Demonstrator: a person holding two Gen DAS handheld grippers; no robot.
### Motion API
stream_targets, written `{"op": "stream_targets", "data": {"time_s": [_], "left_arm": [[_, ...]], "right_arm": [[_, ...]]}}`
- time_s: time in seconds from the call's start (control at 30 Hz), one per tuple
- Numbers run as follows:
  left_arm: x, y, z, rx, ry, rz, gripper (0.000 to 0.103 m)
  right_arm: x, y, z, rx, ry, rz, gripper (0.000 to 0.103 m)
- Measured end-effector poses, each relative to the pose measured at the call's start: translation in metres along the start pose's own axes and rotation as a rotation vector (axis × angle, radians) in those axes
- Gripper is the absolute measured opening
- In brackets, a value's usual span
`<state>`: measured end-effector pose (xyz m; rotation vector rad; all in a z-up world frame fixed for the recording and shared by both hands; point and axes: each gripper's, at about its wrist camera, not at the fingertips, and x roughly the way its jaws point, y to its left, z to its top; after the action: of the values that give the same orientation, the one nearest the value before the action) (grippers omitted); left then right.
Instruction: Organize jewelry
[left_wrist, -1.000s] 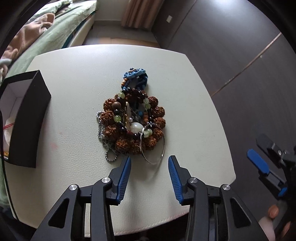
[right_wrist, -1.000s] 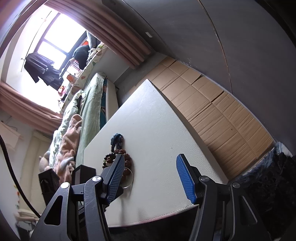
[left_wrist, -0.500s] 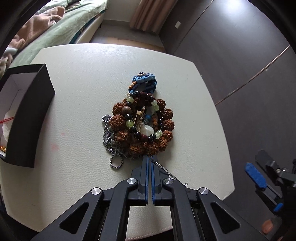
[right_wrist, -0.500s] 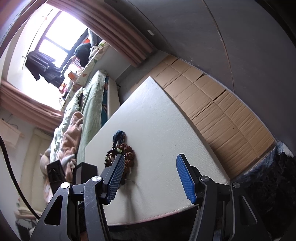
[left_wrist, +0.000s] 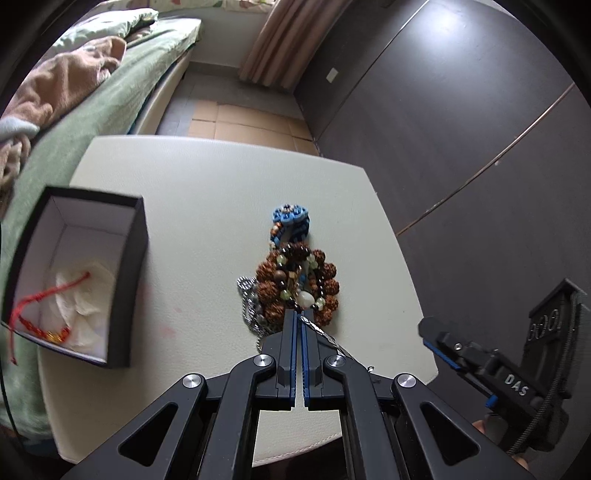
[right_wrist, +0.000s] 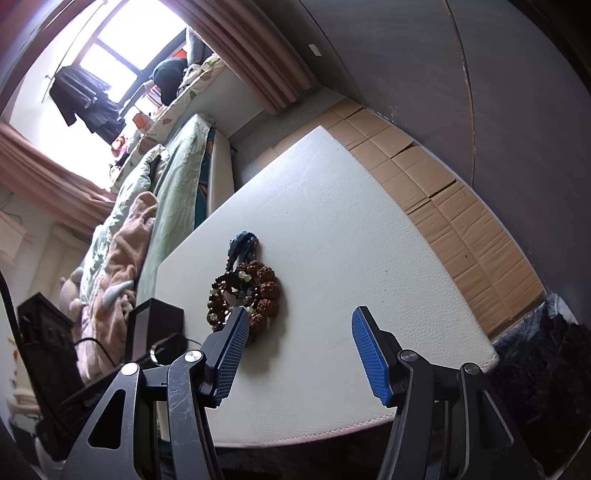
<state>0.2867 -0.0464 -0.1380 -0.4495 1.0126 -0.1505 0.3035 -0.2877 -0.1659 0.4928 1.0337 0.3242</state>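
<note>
A pile of jewelry (left_wrist: 297, 275) lies on the white table (left_wrist: 207, 206): brown seed-bead bracelets, green and dark beads, a blue woven bracelet (left_wrist: 290, 219) at the far end and a steel chain (left_wrist: 249, 301) on the left. My left gripper (left_wrist: 297, 319) is shut on a thin silver bangle (left_wrist: 323, 336) at the pile's near edge. An open black box (left_wrist: 79, 277) at the left holds white tissue and a red cord bracelet (left_wrist: 44, 306). My right gripper (right_wrist: 297, 345) is open and empty, off the table's near right; the pile also shows in the right wrist view (right_wrist: 245, 288).
A bed with green bedding (left_wrist: 85, 96) runs along the table's left side. Cardboard covers the floor (right_wrist: 454, 206) beyond the table. Dark wall panels (left_wrist: 443, 110) stand to the right. The right gripper shows in the left wrist view (left_wrist: 480, 365) past the table's right edge.
My left gripper closed on the silver bangle at the pile's near edge and has since lifted and drawn back, so the box comes more into view. The right gripper stays open.
</note>
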Motion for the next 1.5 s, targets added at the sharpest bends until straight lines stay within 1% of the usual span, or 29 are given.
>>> {"op": "stream_targets", "data": {"time_s": [0.17, 0.27, 0.4, 0.43, 0.5, 0.63, 0.67, 0.7, 0.77, 0.9, 0.97, 1.03, 1.1, 1.13, 1.17, 1.23, 1.27, 1.3, 1.33, 1.37, 1.4, 1.43, 1.5], "left_arm": [[-0.022, 0.013, 0.023, 0.046, -0.047, 0.01, 0.001], [-0.035, 0.024, 0.032, 0.063, -0.082, 0.013, 0.001], [-0.048, 0.044, 0.043, 0.074, -0.124, 0.018, 0.001], [-0.051, 0.05, 0.044, 0.068, -0.131, 0.016, 0.001], [-0.057, 0.06, 0.047, 0.058, -0.138, 0.016, 0.001], [-0.067, 0.08, 0.05, 0.046, -0.149, 0.034, 0.001], [-0.067, 0.083, 0.05, 0.044, -0.148, 0.035, 0.001], [-0.068, 0.086, 0.05, 0.044, -0.148, 0.041, 0.001], [-0.068, 0.093, 0.049, 0.038, -0.143, 0.051, 0.001], [-0.068, 0.103, 0.047, 0.03, -0.14, 0.065, 0.001], [-0.068, 0.107, 0.048, 0.024, -0.135, 0.072, 0.001], [-0.066, 0.109, 0.049, 0.02, -0.119, 0.077, 0.002], [-0.06, 0.111, 0.05, 0.021, -0.081, 0.096, 0.003], [-0.056, 0.112, 0.051, 0.016, -0.058, 0.102, 0.003], [-0.054, 0.114, 0.05, 0.01, -0.045, 0.099, 0.003], [-0.052, 0.117, 0.049, -0.005, -0.028, 0.082, 0.004], [-0.053, 0.117, 0.048, -0.006, -0.026, 0.085, 0.005], [-0.055, 0.118, 0.048, -0.004, -0.028, 0.089, 0.012], [-0.058, 0.118, 0.047, -0.002, -0.033, 0.088, 0.03], [-0.061, 0.118, 0.047, -0.003, -0.041, 0.085, 0.043], [-0.066, 0.118, 0.046, -0.007, -0.056, 0.081, 0.068], [-0.072, 0.119, 0.045, -0.011, -0.082, 0.072, 0.08], [-0.083, 0.12, 0.045, -0.011, -0.114, 0.069, 0.081]], "right_arm": [[0.011, 0.014, -0.002, -0.029, 0.025, 0.037, 0.059], [0.015, 0.025, -0.001, -0.048, 0.028, 0.075, 0.059], [0.027, 0.045, 0.006, -0.078, 0.055, 0.136, 0.058], [0.03, 0.052, 0.007, -0.091, 0.067, 0.15, 0.057], [0.039, 0.066, 0.01, -0.124, 0.092, 0.162, 0.05], [0.061, 0.093, 0.016, -0.196, 0.143, 0.127, 0.048], [0.069, 0.099, 0.017, -0.215, 0.159, 0.103, 0.043], [0.076, 0.104, 0.018, -0.229, 0.174, 0.083, 0.036], [0.089, 0.107, 0.021, -0.234, 0.2, 0.065, 0.031], [0.107, 0.116, 0.021, -0.263, 0.23, 0.019, 0.031], [0.114, 0.118, 0.021, -0.276, 0.239, -0.02, 0.03], [0.121, 0.119, 0.021, -0.279, 0.255, -0.032, 0.029], [0.127, 0.119, 0.02, -0.288, 0.265, -0.056, 0.022], [0.128, 0.118, 0.021, -0.293, 0.267, -0.066, 0.019], [0.129, 0.117, 0.02, -0.292, 0.267, -0.071, 0.015], [0.124, 0.114, 0.02, -0.283, 0.267, -0.061, 0.012], [0.121, 0.115, 0.02, -0.282, 0.257, -0.059, 0.011], [0.116, 0.116, 0.02, -0.285, 0.242, -0.059, 0.011], [0.112, 0.117, 0.02, -0.285, 0.227, -0.058, 0.011], [0.106, 0.117, 0.021, -0.281, 0.213, -0.052, 0.011], [0.101, 0.117, 0.021, -0.277, 0.204, -0.045, 0.011], [0.097, 0.116, 0.021, -0.272, 0.195, -0.038, 0.011], [0.087, 0.116, 0.021, -0.257, 0.172, -0.017, 0.011]]}}
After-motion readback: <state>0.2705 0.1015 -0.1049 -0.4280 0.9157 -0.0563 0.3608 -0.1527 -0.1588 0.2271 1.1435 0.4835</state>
